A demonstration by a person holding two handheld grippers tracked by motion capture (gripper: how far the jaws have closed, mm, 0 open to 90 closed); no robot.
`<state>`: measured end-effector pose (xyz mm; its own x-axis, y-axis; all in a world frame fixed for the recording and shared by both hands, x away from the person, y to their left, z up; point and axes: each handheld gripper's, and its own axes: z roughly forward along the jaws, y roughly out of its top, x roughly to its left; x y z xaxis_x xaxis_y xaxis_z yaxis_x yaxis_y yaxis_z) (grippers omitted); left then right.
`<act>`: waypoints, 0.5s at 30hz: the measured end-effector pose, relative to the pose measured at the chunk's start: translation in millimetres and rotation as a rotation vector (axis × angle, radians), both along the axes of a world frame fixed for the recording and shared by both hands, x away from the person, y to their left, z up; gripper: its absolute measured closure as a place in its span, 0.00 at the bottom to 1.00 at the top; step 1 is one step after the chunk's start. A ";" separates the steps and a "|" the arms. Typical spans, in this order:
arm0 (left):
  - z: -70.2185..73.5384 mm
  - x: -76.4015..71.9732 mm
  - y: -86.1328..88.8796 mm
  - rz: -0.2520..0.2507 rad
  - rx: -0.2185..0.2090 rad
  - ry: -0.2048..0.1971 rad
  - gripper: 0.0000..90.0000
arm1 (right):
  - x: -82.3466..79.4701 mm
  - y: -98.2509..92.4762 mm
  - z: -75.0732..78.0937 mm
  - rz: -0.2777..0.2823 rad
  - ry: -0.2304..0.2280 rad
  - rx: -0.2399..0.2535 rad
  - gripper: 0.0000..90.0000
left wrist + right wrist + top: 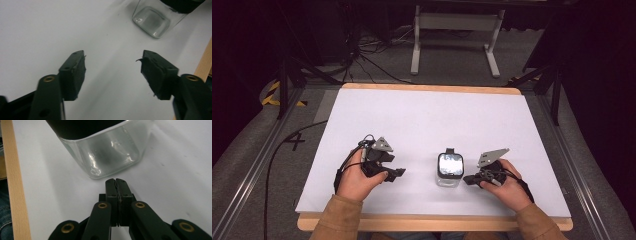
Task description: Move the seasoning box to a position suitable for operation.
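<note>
glass jar [449, 171] with a black lid is standing upright on the white table [422, 125], near the front edge and right of the middle, sitting between the two grippers. nothing is holding it. the left gripper [398, 173] is resting well to the jar's left, with the person's left hand [357, 181] wrapping it from below; in the left gripper view its jaws are standing wide apart with only bare tabletop between them, and the jar's clear base [151, 21] is showing farther ahead and off to one side. the right gripper [468, 179] is lying just beside the jar on its right, pointing toward it; in the right gripper view its jaws are pressing flat against each other with nothing pinched, and their tips are sitting very close to the jar's lower glass wall [107, 155], whether touching or not i cannot tell. judging from this, the work on the jar is hardly beginning: no grip is being made yet and the lid is looking seated. steadying the body and handling the lid are both seeming left to do.
</note>
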<state>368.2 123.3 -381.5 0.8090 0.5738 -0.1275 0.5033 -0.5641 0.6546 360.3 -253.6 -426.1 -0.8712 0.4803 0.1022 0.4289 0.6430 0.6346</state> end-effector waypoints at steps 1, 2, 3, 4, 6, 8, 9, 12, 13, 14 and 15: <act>3.0 0.6 -2.6 -0.009 0.003 -0.003 0.48 | 0.0 0.0 0.0 0.000 0.000 0.000 1.00; 8.4 2.4 -7.5 -0.043 0.013 -0.019 0.52 | -1.2 -5.2 3.4 -0.009 -0.009 0.008 1.00; 11.3 3.2 -10.7 -0.061 0.011 -0.039 0.59 | -3.3 -13.7 8.6 -0.030 -0.021 0.023 1.00; 16.8 5.8 -18.0 -0.104 -0.034 -0.086 0.61 | -4.4 -18.3 10.8 -0.042 -0.025 0.031 1.00; 25.3 10.2 -27.6 -0.132 -0.101 -0.059 0.62 | -7.8 -31.6 15.1 -0.075 -0.037 0.059 1.00; 27.8 12.3 -31.4 -0.148 -0.102 -0.057 0.63 | -10.5 -38.2 16.0 -0.096 -0.034 0.068 1.00; 32.6 15.2 -39.0 -0.161 -0.073 -0.062 0.63 | -11.9 -41.6 15.5 -0.107 -0.038 0.070 1.00; 36.1 24.9 -49.6 -0.134 -0.100 0.000 0.66 | -17.8 -53.3 14.4 -0.146 -0.034 0.079 1.00; 35.8 27.8 -53.0 -0.132 -0.106 0.005 0.66 | -20.4 -56.9 14.2 -0.159 -0.033 0.085 1.00; 36.3 29.9 -56.2 -0.124 -0.097 -0.006 0.64 | -21.8 -59.1 14.0 -0.164 -0.036 0.087 1.00; 37.1 32.2 -59.8 -0.106 -0.086 -0.027 0.66 | -23.4 -61.2 14.0 -0.173 -0.035 0.088 1.00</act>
<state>400.4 63.5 -344.4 0.8682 0.4732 -0.1493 0.4253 -0.5545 0.7153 336.9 -314.8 -412.1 -0.7801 0.6137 0.1219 0.5051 0.5028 0.7015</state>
